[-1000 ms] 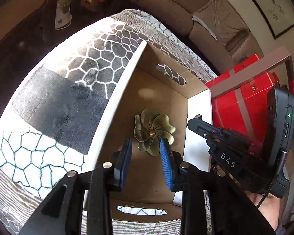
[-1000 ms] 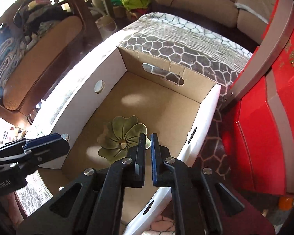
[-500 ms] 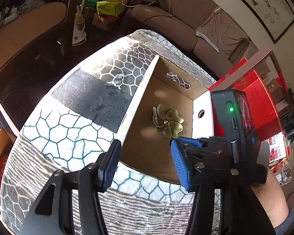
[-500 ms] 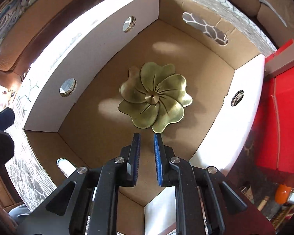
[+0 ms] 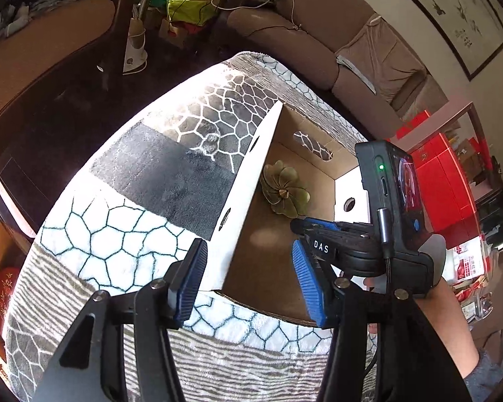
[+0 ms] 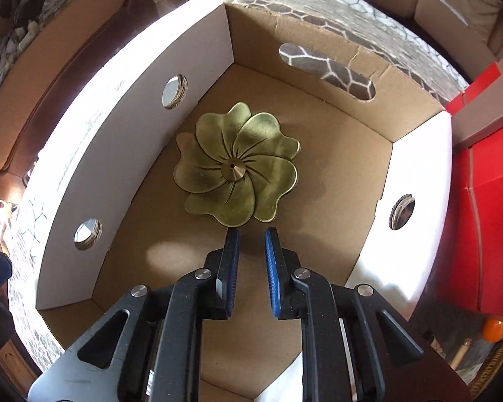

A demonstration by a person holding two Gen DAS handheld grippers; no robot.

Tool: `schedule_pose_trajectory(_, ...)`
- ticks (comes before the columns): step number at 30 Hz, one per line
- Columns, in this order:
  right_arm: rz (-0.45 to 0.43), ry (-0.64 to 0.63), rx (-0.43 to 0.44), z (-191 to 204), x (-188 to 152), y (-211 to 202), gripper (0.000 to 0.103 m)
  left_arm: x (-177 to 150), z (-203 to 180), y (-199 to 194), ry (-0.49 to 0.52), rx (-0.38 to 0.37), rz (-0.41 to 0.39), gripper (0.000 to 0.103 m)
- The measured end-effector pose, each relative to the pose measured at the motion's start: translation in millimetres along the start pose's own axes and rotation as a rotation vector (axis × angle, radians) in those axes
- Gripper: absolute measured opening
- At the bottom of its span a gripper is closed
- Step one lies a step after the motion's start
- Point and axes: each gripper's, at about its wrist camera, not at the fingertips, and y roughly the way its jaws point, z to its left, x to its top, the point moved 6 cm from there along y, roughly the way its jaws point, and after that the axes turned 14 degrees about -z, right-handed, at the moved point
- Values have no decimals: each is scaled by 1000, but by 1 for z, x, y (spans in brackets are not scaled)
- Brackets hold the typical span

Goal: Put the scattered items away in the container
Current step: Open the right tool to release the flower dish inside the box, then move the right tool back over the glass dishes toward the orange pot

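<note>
A brass flower-shaped dish (image 6: 236, 167) lies flat on the floor of an open cardboard box (image 6: 144, 107). It also shows in the left wrist view (image 5: 285, 192) inside the box (image 5: 251, 181). My right gripper (image 6: 251, 234) hovers inside the box just short of the dish, jaws a little apart and empty. My left gripper (image 5: 248, 268) is wide open and empty, held above the box's near left corner. The right gripper's body (image 5: 369, 244) crosses the left wrist view over the box.
The box sits on a hexagon-patterned rug (image 5: 124, 221) covering the table. A red box (image 6: 486, 207) stands right of the cardboard box. A brown sofa (image 5: 352, 53) lies beyond, with clutter on the floor at the back.
My left gripper has pulled back and up away from the box and opened wider. My right gripper has moved down into the box over the dish and opened slightly.
</note>
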Motion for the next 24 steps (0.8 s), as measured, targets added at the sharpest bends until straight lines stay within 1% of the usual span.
schedule_pose_trajectory(3,-23,32,-10,-3,12,3,15,4,7,1,-17,3,0,53)
schedule_pose_trajectory(7,-42,67,-30,-10,21,5,15,9,9,3,-2,18,-7,53)
schedule_pose_trajectory(10,-52,70,-46,-16,19,6,14,9,6,6,2,7,2,53)
schedule_pose_trajectory(14,-72,72,-58,-25,24,7,15,4,-3,9,39,-1,17,53)
schedule_pose_trajectory(15,-66,73,-56,-19,28,13,15,3,-5,9,50,-3,18,53)
schedule_pose_trajectory(17,-52,65,-46,-15,26,7,16,3,-9,7,71,-4,17,53)
schedule_pose_trajectory(18,-59,48,-40,-15,27,2,17,3,-10,6,79,-8,16,53)
schedule_pose_trajectory(20,-98,1,-48,-16,24,-22,22,2,-13,6,86,-21,22,54)
schedule_pose_trajectory(22,-149,-7,-17,-19,18,-55,23,0,-16,6,86,-38,24,62)
schedule_pose_trajectory(24,-191,8,22,-29,8,-90,24,-3,-22,6,105,-44,26,66)
